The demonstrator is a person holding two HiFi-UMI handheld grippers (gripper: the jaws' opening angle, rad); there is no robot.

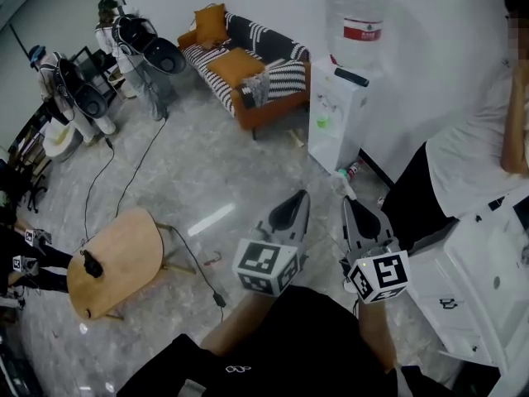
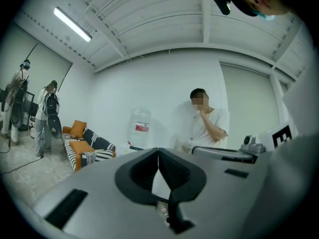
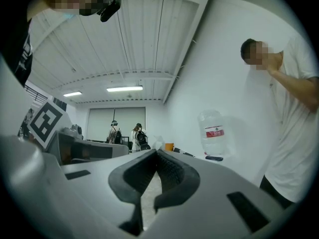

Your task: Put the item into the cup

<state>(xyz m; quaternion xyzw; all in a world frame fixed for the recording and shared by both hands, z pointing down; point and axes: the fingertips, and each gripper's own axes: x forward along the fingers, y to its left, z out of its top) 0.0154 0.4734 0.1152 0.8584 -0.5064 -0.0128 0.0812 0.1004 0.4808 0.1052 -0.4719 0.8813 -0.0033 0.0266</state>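
**Figure. Both grippers held over open floor, jaws clenched on nothing.**

The left gripper [image 1: 300,195] and right gripper [image 1: 348,202] sit side by side, near but apart. Each has its jaws pressed together and empty, tips pointing away over the pale grey floor [image 1: 207,180]. Free room lies ahead and to the left. It is bounded by the round wooden table [image 1: 124,255] at left, and by the striped sofa [image 1: 248,69] and water dispenser [image 1: 337,114] along the far wall. At right, the edge of a white cabinet [image 1: 483,279] stands just beside the right gripper, with a person in a white shirt [image 1: 471,160] beyond it. A black cable [image 1: 194,261] trails across the floor from the table. No view shows the item or the cup, so their place and look cannot be told.
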